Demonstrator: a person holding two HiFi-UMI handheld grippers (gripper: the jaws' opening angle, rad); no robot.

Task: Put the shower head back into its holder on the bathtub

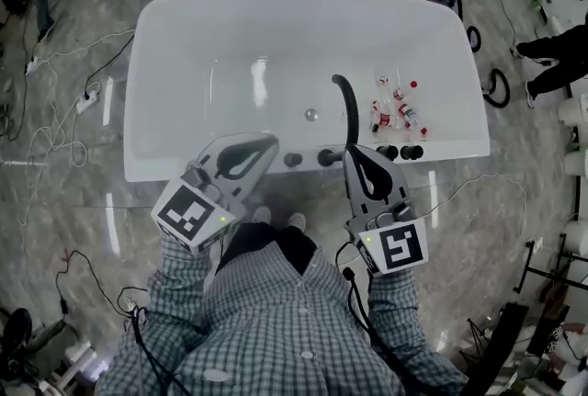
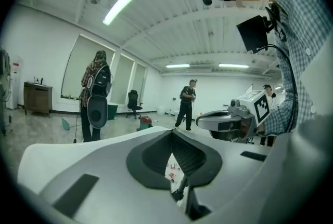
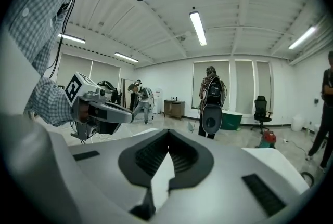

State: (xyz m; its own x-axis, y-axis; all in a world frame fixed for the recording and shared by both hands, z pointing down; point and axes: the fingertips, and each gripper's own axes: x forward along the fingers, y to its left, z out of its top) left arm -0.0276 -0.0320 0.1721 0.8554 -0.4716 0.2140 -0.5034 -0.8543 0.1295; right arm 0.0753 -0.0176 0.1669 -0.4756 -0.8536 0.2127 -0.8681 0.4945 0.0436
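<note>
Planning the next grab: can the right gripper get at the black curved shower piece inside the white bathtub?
Probably yes. The right gripper hangs over the near rim of the white bathtub, beside the black curved shower piece, with nothing between them. Its fingers are shut and empty, so they must open first.

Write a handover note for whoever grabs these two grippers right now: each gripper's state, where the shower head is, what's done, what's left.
Left gripper: shut, empty, held up over the near rim of the bathtub.
Right gripper: shut, empty, level with it.
Shower head: likely the black curved piece arching over the tub from the near rim, next to the black knobs. Its lower end is hidden behind the right gripper.
Done: cannot tell whether it is seated in its holder.
Left: look at its base; if it is loose, set it in.
</note>
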